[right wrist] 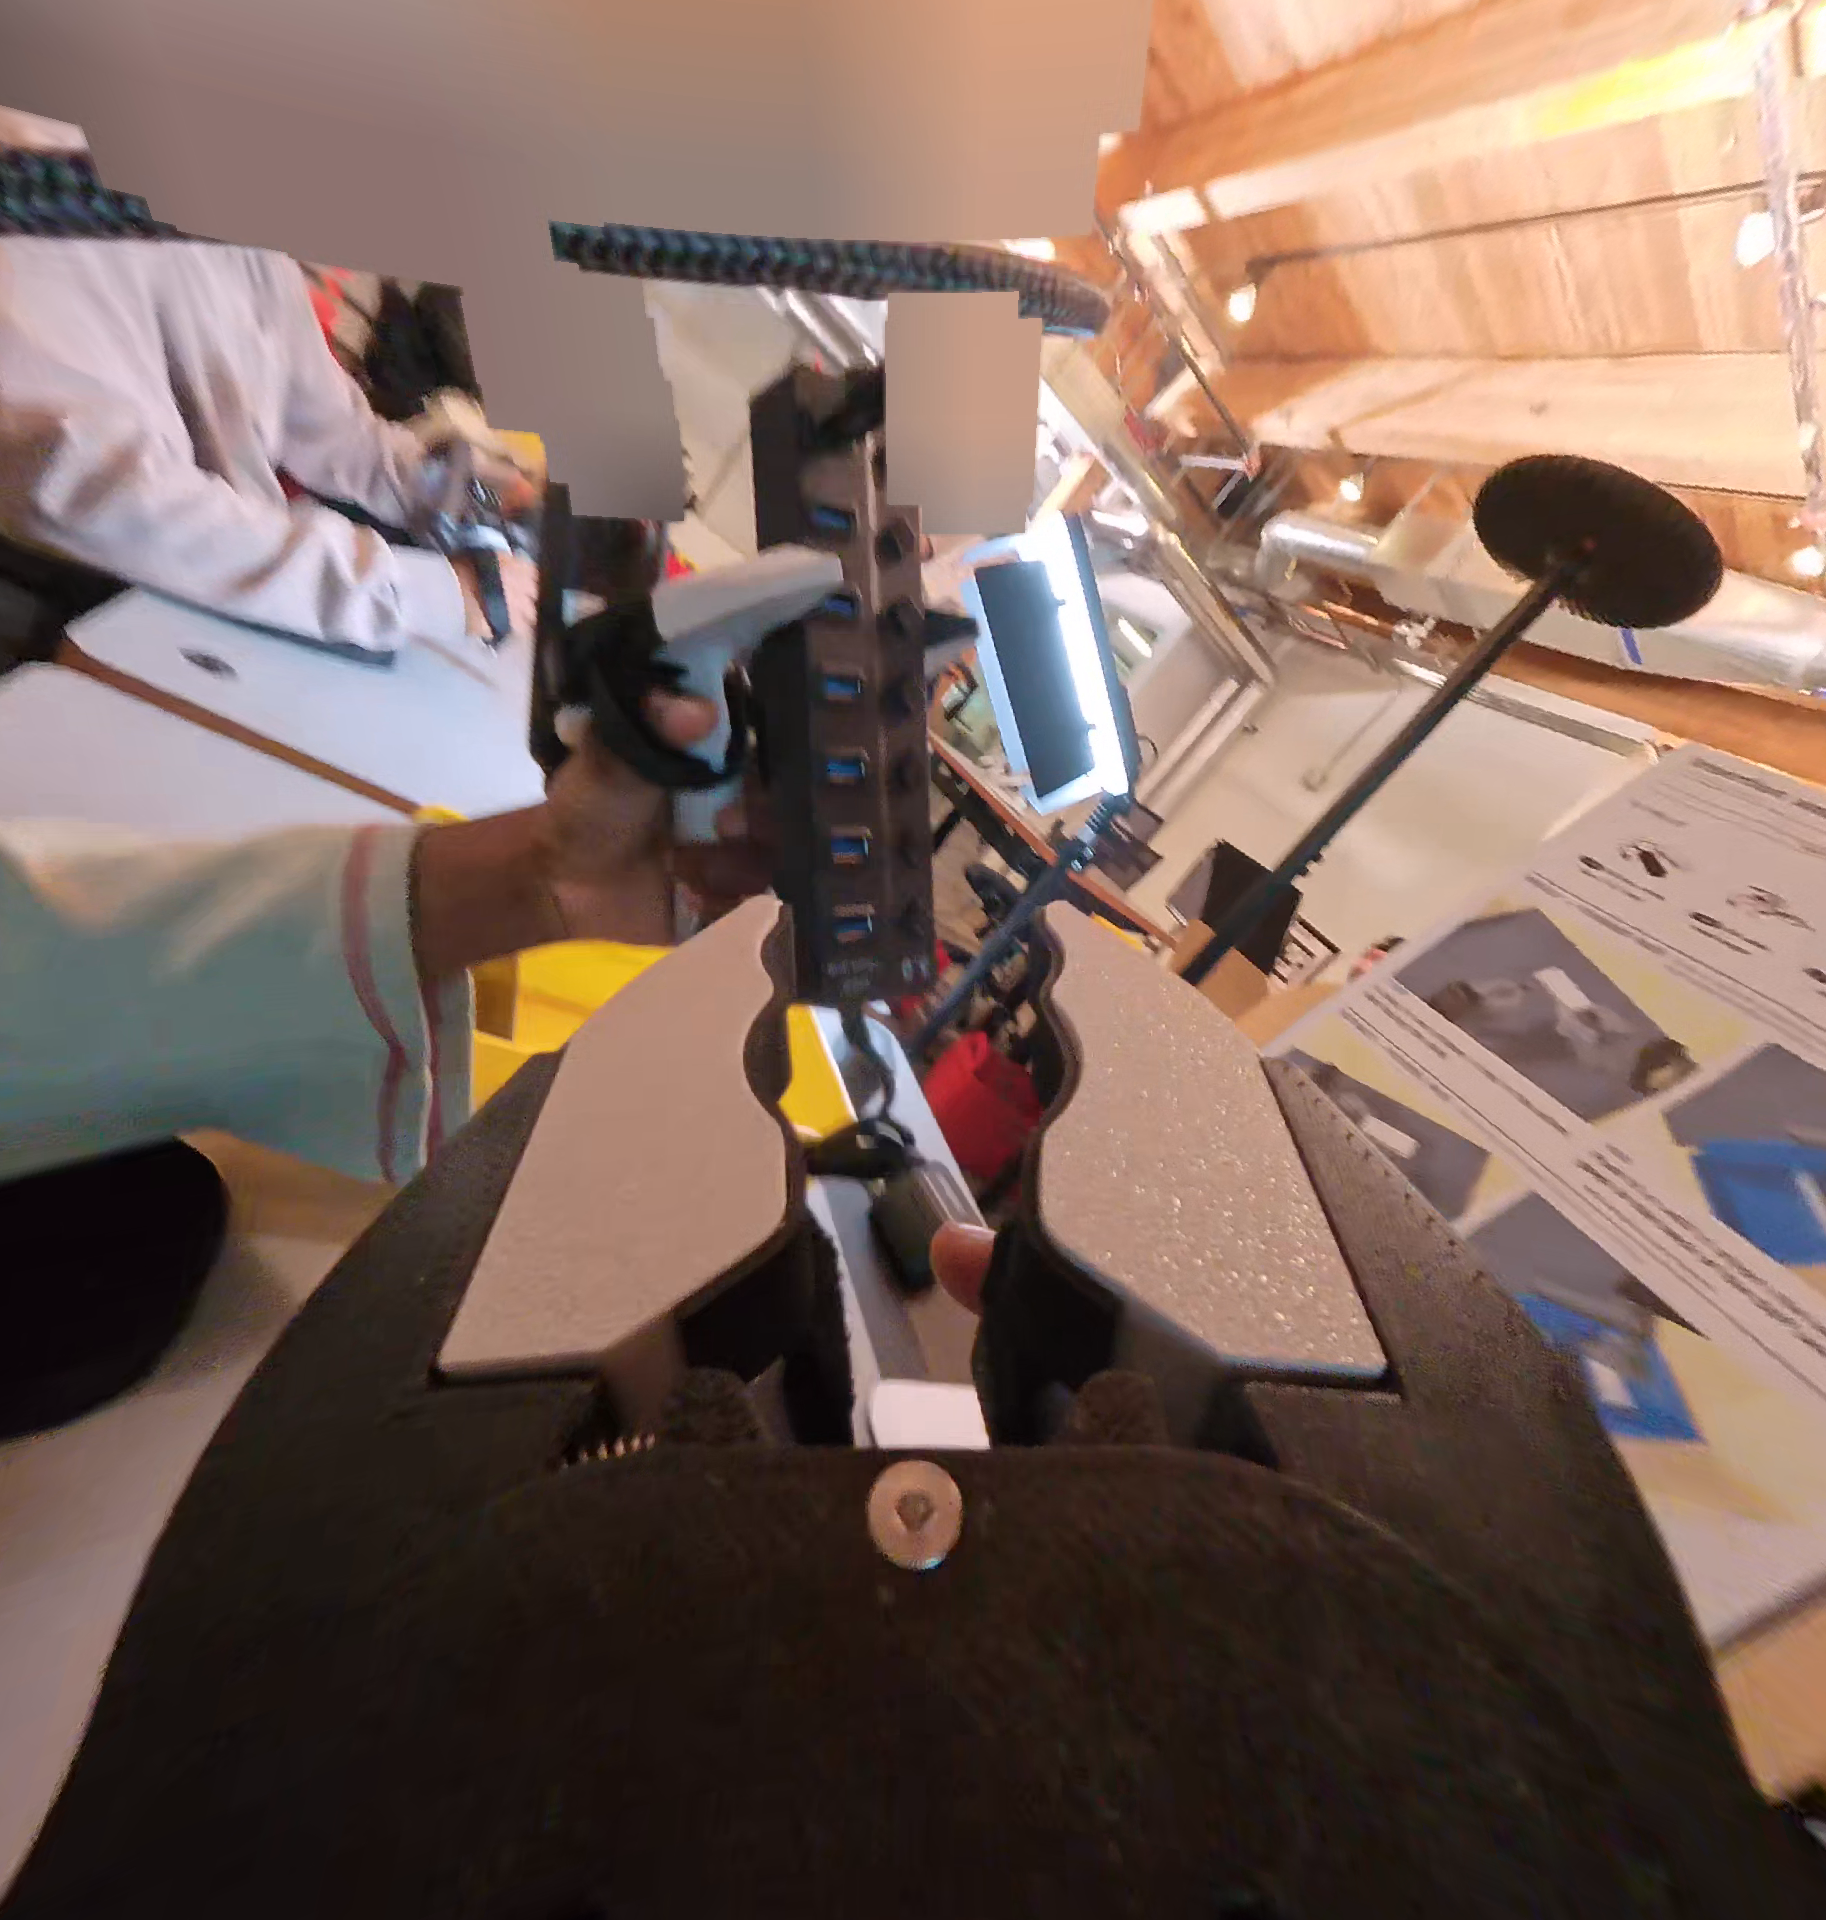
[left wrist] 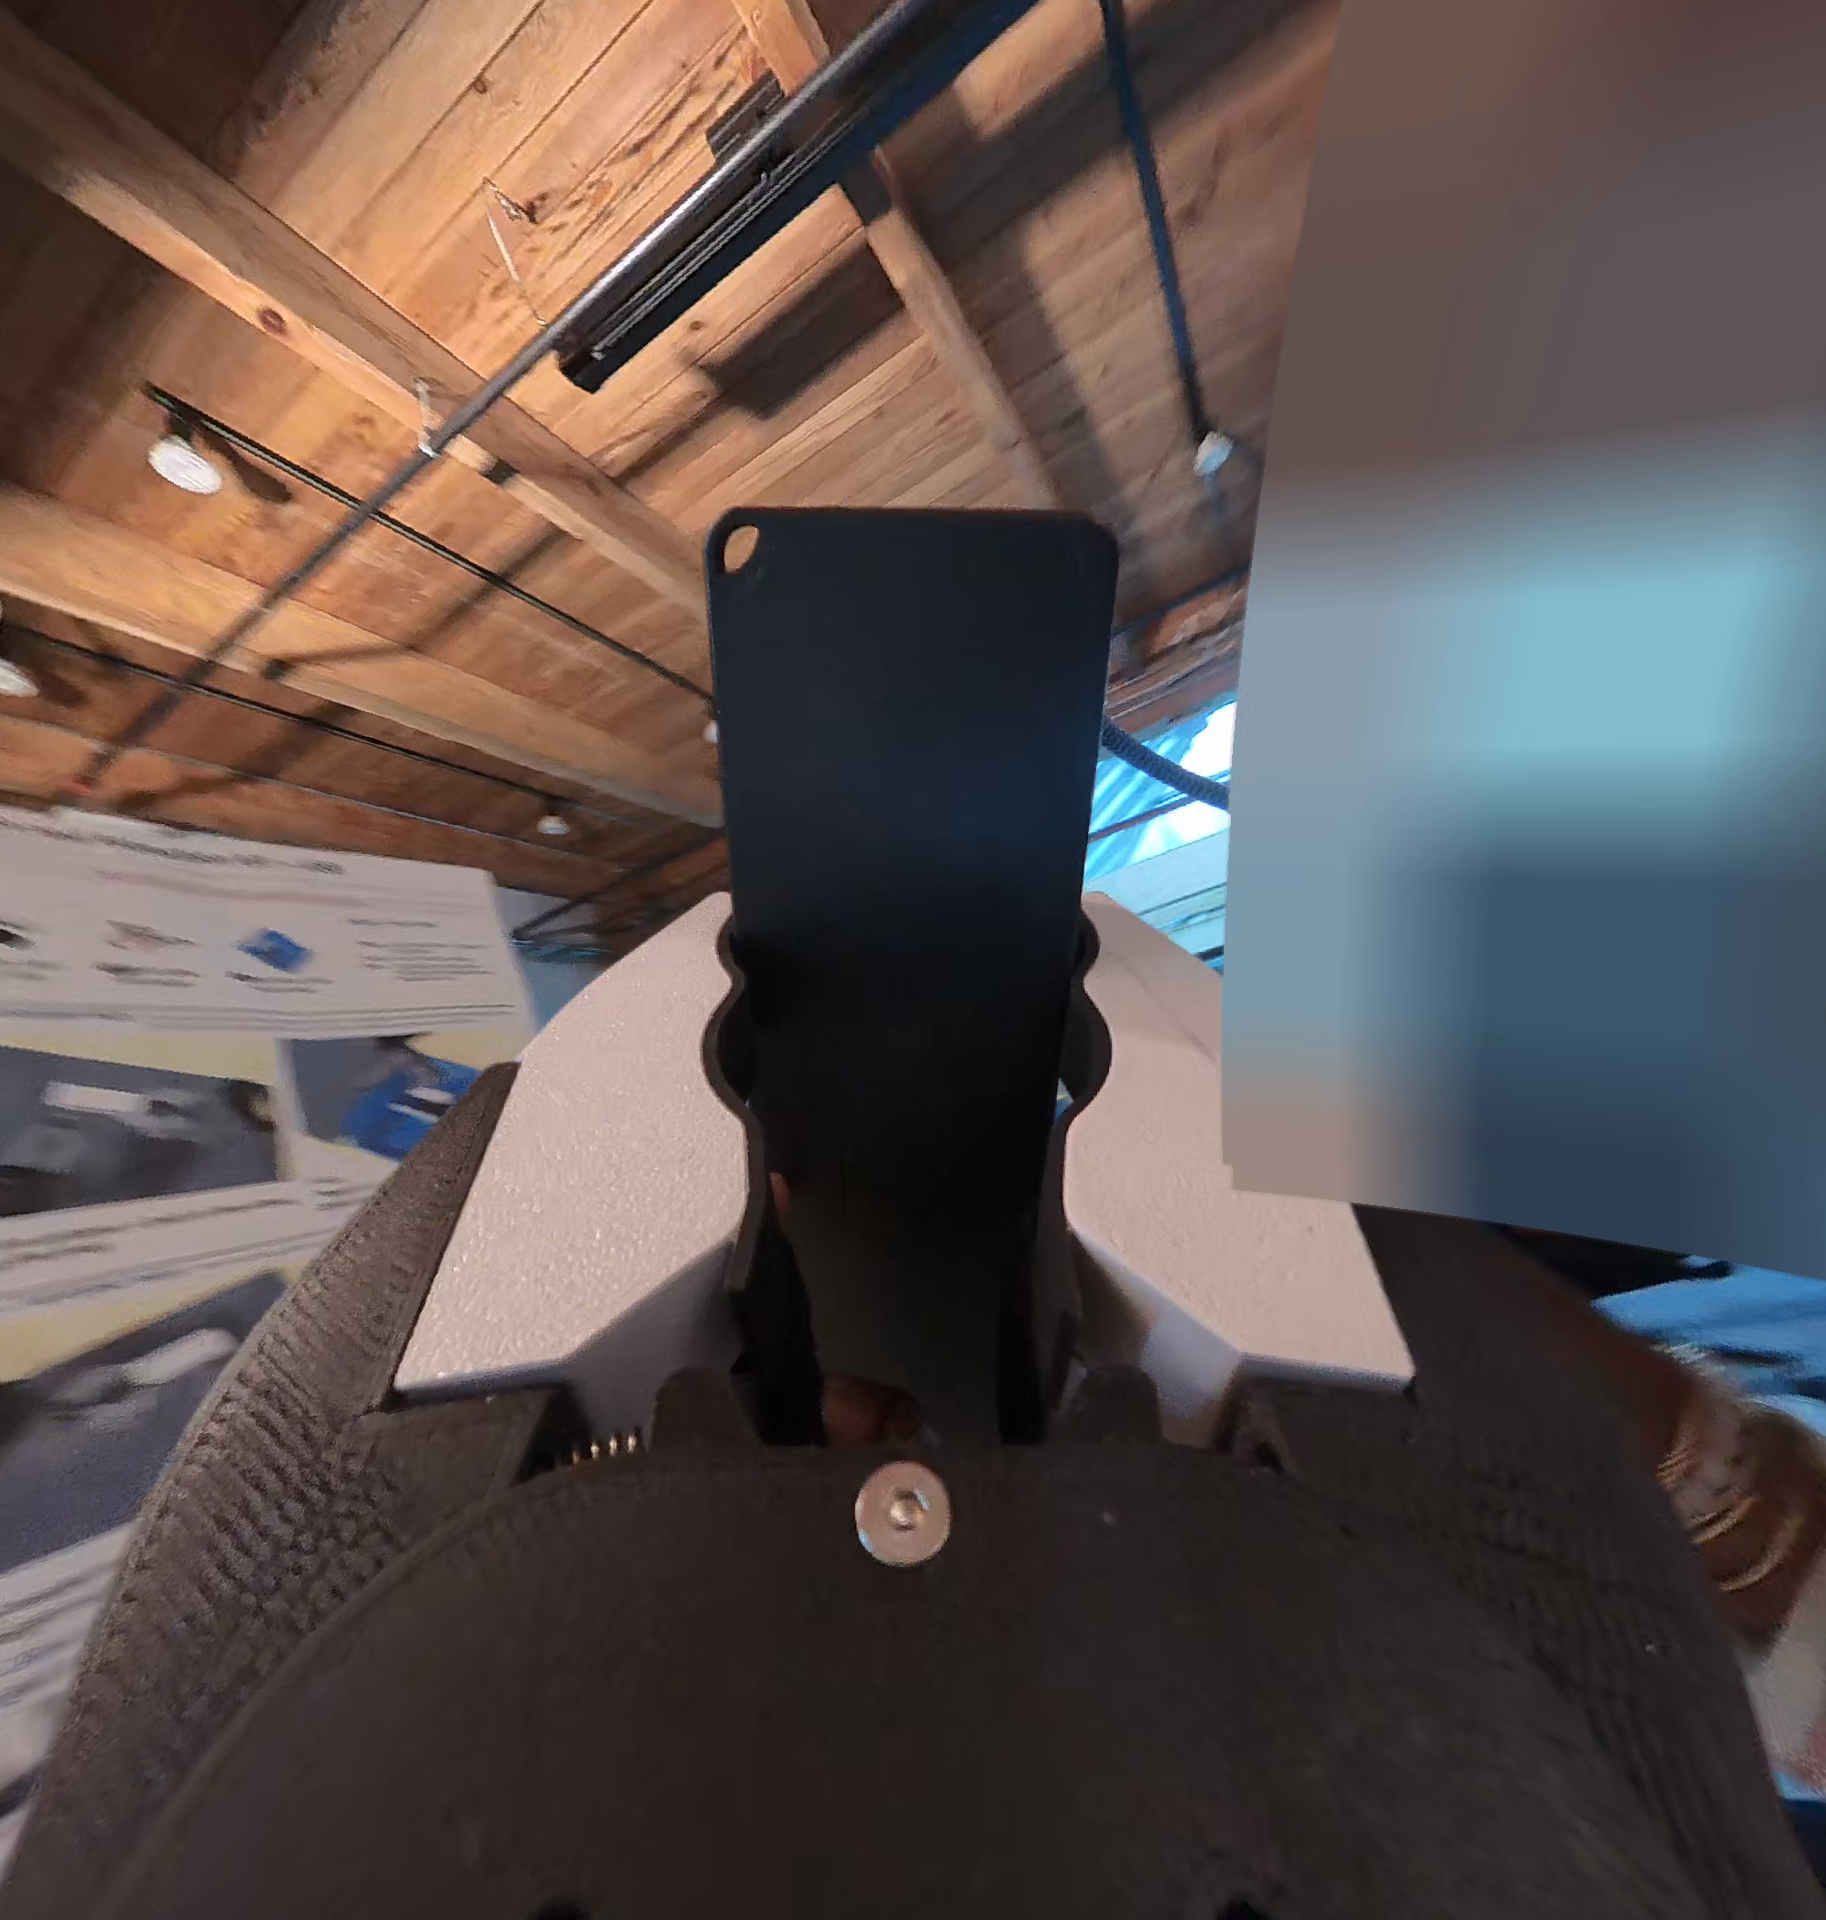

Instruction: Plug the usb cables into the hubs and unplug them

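In the left wrist view my left gripper [left wrist: 909,935] points up at the wooden ceiling and is shut on a black USB hub [left wrist: 909,790], seen from its flat back. In the right wrist view the same hub [right wrist: 857,727] stands upright with several blue ports in a column, held from the left by the left gripper [right wrist: 722,623] in a hand. My right gripper [right wrist: 909,997] is open, and the hub's lower end sits just beyond the gap between its fingertips without touching. A dark braided cable [right wrist: 836,255] arcs above the hub. A black plug-like piece [right wrist: 904,1216] shows low between the right fingers.
A person in a light top leans over a white table [right wrist: 265,707] at the left. A yellow bin [right wrist: 545,997], a lit panel on a stand [right wrist: 1054,665], a black disc on a rod [right wrist: 1595,540] and printed posters [right wrist: 1615,1039] stand around.
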